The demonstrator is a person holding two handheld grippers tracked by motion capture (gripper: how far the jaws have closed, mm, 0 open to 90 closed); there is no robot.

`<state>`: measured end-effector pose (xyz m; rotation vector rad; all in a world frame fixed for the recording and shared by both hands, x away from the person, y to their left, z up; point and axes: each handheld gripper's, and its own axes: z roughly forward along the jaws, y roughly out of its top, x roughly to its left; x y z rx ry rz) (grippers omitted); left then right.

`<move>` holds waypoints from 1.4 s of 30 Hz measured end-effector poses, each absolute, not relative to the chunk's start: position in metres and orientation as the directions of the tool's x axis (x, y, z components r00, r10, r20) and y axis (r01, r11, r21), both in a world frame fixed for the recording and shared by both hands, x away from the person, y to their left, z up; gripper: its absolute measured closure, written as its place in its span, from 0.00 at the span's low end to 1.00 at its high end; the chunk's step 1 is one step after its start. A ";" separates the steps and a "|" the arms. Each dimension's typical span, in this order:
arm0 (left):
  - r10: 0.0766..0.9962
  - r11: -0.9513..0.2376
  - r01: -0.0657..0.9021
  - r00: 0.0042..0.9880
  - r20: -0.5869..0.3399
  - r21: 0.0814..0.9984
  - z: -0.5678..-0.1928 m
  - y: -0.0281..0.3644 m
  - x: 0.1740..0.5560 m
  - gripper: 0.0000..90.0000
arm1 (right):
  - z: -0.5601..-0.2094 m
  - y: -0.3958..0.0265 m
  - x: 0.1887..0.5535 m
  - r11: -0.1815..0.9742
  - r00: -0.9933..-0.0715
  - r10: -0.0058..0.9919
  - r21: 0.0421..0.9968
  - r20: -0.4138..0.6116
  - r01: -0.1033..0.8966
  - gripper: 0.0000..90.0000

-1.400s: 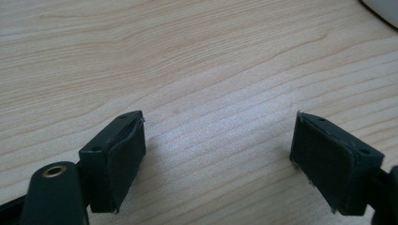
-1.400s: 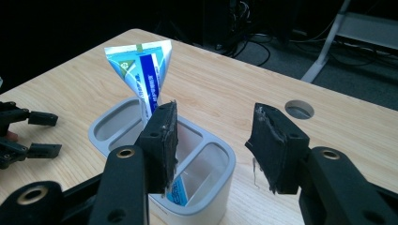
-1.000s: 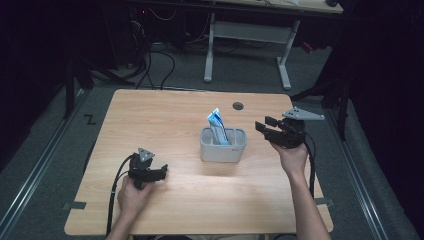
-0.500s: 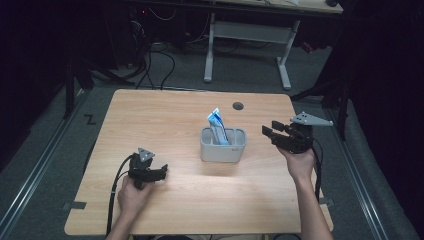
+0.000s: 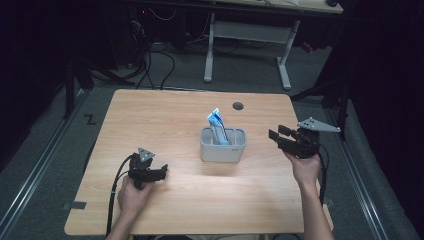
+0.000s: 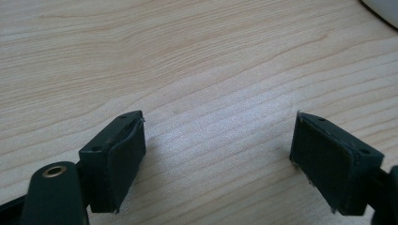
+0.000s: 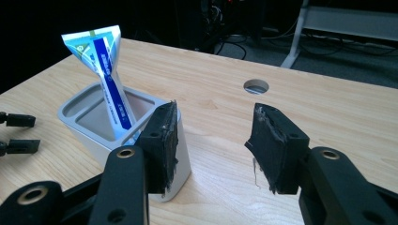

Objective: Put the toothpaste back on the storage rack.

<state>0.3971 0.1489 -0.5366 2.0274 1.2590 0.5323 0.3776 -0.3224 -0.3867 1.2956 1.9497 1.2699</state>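
A grey two-compartment holder (image 5: 222, 146) stands in the middle of the wooden table (image 5: 165, 115). A blue and white tube (image 5: 218, 125) leans upright in its left compartment. My right gripper (image 5: 278, 133) hangs open just right of the holder, a little above the table, with nothing between its pads. In the right gripper view, the holder (image 7: 89, 117) and tube (image 7: 105, 65) sit to the left of my open right gripper (image 7: 213, 136). My left gripper (image 5: 163, 170) rests low near the front left, open over bare wood (image 6: 218, 154).
A round cable hole (image 5: 238, 106) sits in the table behind the holder, also seen past the right jaws as the hole (image 7: 256, 86). Desk legs and cables stand on the dark floor beyond the far edge. A cable (image 5: 114, 192) trails from the left gripper.
My right gripper has drifted right and toward the near edge, away from the holder, sinking slightly. Its jaws stay the same width. The left hand has kept still.
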 end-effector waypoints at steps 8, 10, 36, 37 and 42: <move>0.895 -0.298 0.616 0.447 -0.012 0.730 -0.537 0.149 0.397 0.21 | -0.389 -0.330 0.372 0.106 -0.424 0.899 0.885 0.109 0.454 0.57; 0.895 -0.298 0.616 0.447 -0.012 0.730 -0.537 0.149 0.397 0.21 | -0.391 -0.333 0.371 0.103 -0.423 0.899 0.884 0.113 0.456 0.57; 0.894 -0.299 0.615 0.448 -0.011 0.730 -0.537 0.149 0.397 0.21 | -0.413 -0.346 0.362 0.089 -0.393 0.910 0.860 0.135 0.502 0.57; 0.894 -0.299 0.615 0.448 -0.011 0.730 -0.537 0.149 0.397 0.21 | -0.415 -0.346 0.362 0.088 -0.392 0.910 0.859 0.138 0.505 0.57; 0.894 -0.297 0.615 0.447 -0.013 0.730 -0.537 0.149 0.397 0.21 | -0.421 -0.346 0.362 0.086 -0.388 0.910 0.852 0.143 0.516 0.57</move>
